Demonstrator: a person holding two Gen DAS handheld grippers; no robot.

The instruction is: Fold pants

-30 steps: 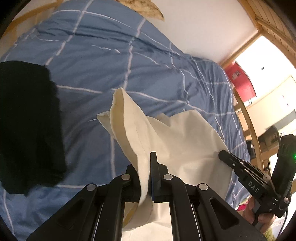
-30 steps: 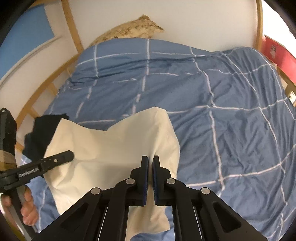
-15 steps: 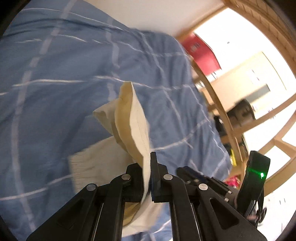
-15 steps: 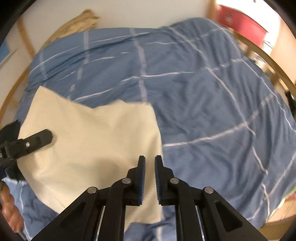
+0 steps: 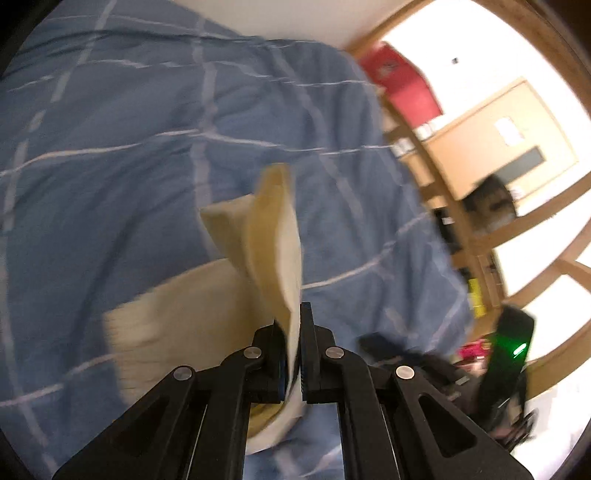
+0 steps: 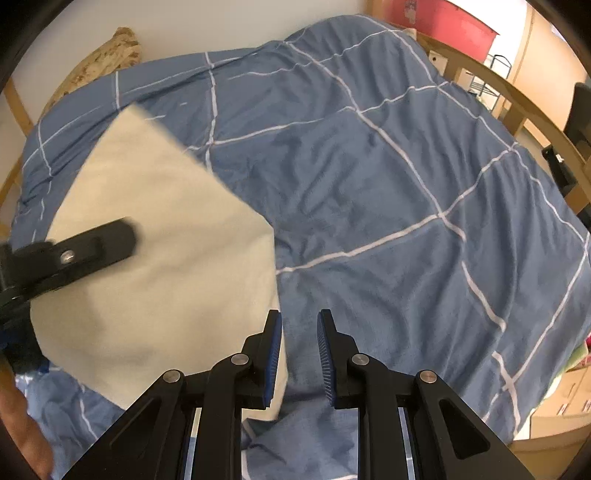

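Since a second ago the right gripper has let go: its jaws, then pinched on the cream pants, now stand apart over bare duvet, just beside the cloth's right edge. The left gripper is still clamped on a fold of the pants, and its view has swung toward the room at the frame's right.

The pants lie across the left half of the right wrist view, spread fairly flat on the blue checked duvet; in the left wrist view a held flap stands up at centre, with more cloth lying at lower left.

To do this step well, I would judge that the left gripper should carry its flap across and lay it down flat before releasing, while the open right gripper goes to take the near edge or press the crease so the layers do not slide.

The left view is heavily motion-blurred, so which part of the pants is held cannot be told. Waistband and hems are not distinguishable. The cloth's lower edge is hidden behind the right gripper's body. A patterned pillow sits at upper left, a red box at the top right.
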